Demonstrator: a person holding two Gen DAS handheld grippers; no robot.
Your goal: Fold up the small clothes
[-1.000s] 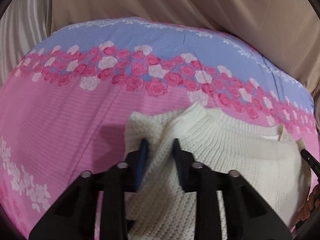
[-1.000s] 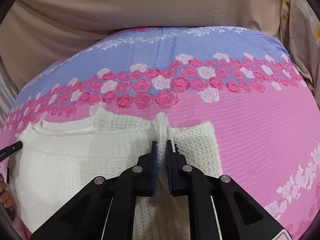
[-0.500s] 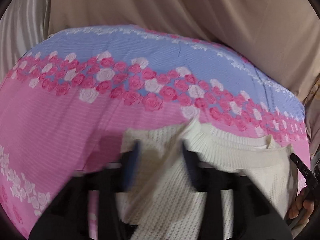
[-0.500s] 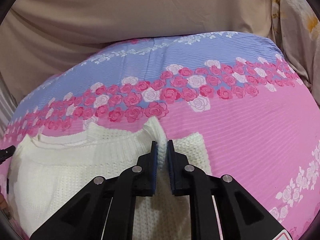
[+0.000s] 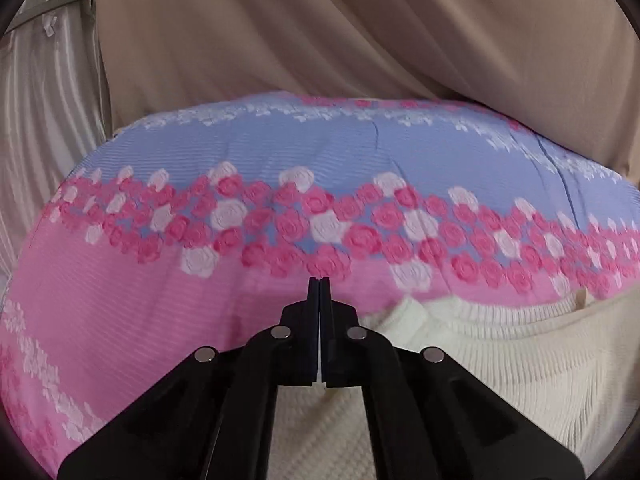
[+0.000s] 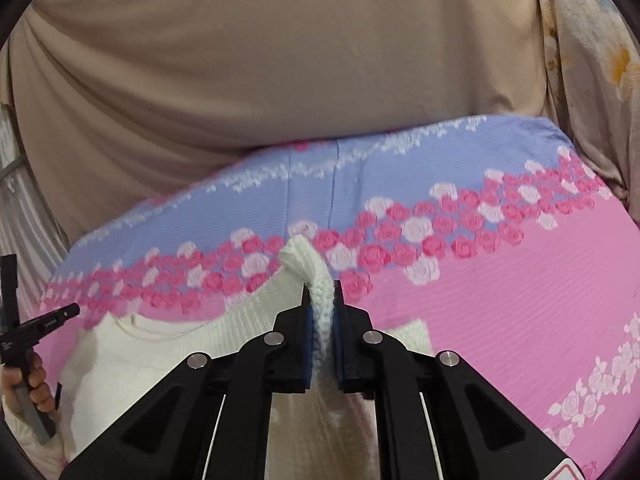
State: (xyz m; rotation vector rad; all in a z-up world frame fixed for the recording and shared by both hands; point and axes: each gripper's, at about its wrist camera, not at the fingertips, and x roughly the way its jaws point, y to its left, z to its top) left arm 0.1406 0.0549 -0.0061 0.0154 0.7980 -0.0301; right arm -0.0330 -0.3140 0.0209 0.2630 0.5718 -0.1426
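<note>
A small cream knitted sweater (image 5: 500,364) lies on a pink and blue rose-print bed cover (image 5: 160,300). In the left wrist view my left gripper (image 5: 319,282) is shut with nothing between its pads, above the sweater's left part. In the right wrist view my right gripper (image 6: 320,300) is shut on a bunched fold of the sweater (image 6: 312,276) and holds it lifted above the cover. The rest of the sweater (image 6: 160,360) spreads out to the left below it. My left gripper's handle (image 6: 36,324) shows at the far left edge.
Beige fabric (image 5: 360,40) hangs behind the bed. A pale striped curtain (image 5: 44,112) is at the left, and flowered cloth (image 6: 592,48) at the right. The bed cover (image 6: 520,300) extends to the right of the sweater.
My left gripper has let go of the sweater, shut empty and risen. My right gripper has lifted its pinched fold higher above the cover.
</note>
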